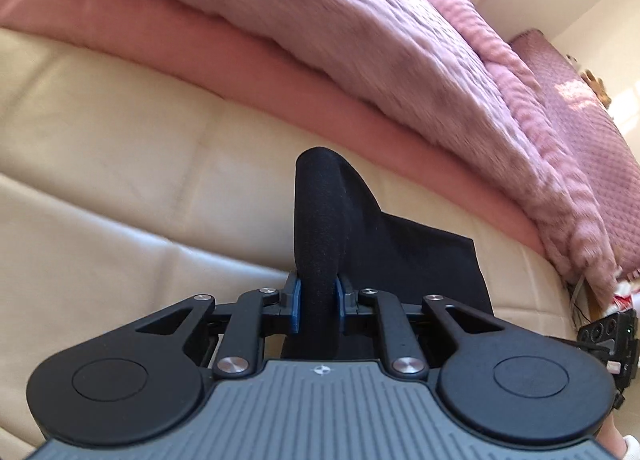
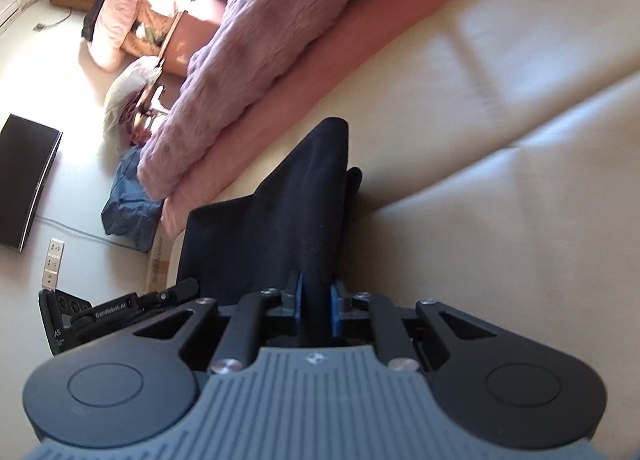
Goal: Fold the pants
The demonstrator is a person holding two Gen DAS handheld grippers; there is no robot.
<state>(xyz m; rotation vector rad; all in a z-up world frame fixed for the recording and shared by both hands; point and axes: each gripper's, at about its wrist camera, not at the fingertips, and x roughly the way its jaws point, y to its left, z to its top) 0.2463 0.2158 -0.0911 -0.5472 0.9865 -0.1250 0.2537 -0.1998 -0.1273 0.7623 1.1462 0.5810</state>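
Note:
The black pants (image 1: 340, 220) lie on a cream leather surface (image 1: 120, 148). My left gripper (image 1: 318, 300) is shut on a bunched fold of the pants, which stands up between its blue pads (image 1: 295, 300). A flat part of the pants spreads to the right. In the right wrist view my right gripper (image 2: 316, 308) is shut on another raised fold of the pants (image 2: 280, 220), with flat cloth spreading to the left. The left gripper's body (image 2: 120, 312) shows at the lower left of that view.
A pink sheet (image 1: 240, 60) and a fluffy mauve blanket (image 1: 340, 12) lie along the far side of the cream surface. In the right wrist view, a black screen (image 2: 24, 180), a blue bag (image 2: 132, 204), a wall socket strip (image 2: 52, 260) and piled bedding (image 2: 152, 12) are on the left.

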